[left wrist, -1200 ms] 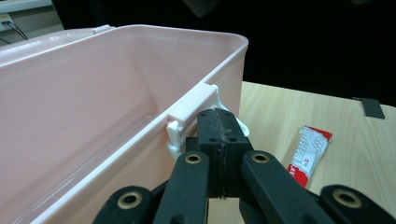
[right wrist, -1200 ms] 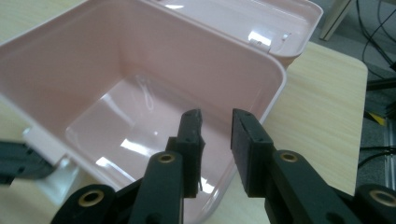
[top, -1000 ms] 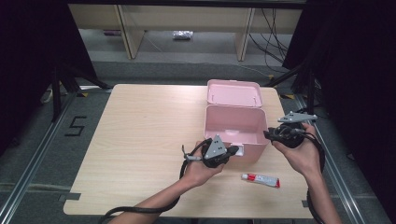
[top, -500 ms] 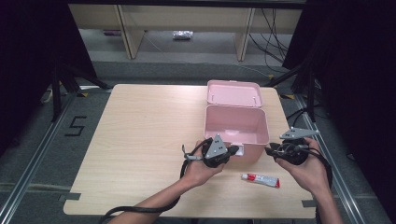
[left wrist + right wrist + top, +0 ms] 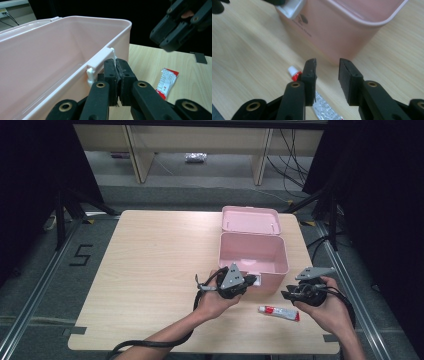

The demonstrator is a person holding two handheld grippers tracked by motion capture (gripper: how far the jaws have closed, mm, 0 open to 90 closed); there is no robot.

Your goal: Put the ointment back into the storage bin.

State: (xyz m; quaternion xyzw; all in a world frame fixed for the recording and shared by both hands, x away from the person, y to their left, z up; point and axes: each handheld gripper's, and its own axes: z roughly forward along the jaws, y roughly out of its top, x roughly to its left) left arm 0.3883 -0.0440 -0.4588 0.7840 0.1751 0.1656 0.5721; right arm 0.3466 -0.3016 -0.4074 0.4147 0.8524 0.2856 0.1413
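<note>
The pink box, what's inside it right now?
The pink box looks empty: bare walls and floor in the high view. The floor just behind its front wall is hidden. The tube lies outside on the table.

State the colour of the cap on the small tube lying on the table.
White, on a red collar; the tube's cap shows best in the right gripper view.

In the right gripper view, the black fingers (image 5: 310,72) cover the middle of the small tube (image 5: 322,103), and the bottom edge cuts off its tail. The dark print on the pink box (image 5: 342,32) is too blurred to read. In the left gripper view, the left and bottom edges cut off the box (image 5: 50,62), and the lettering on the tube (image 5: 167,81) is too small to read.
</note>
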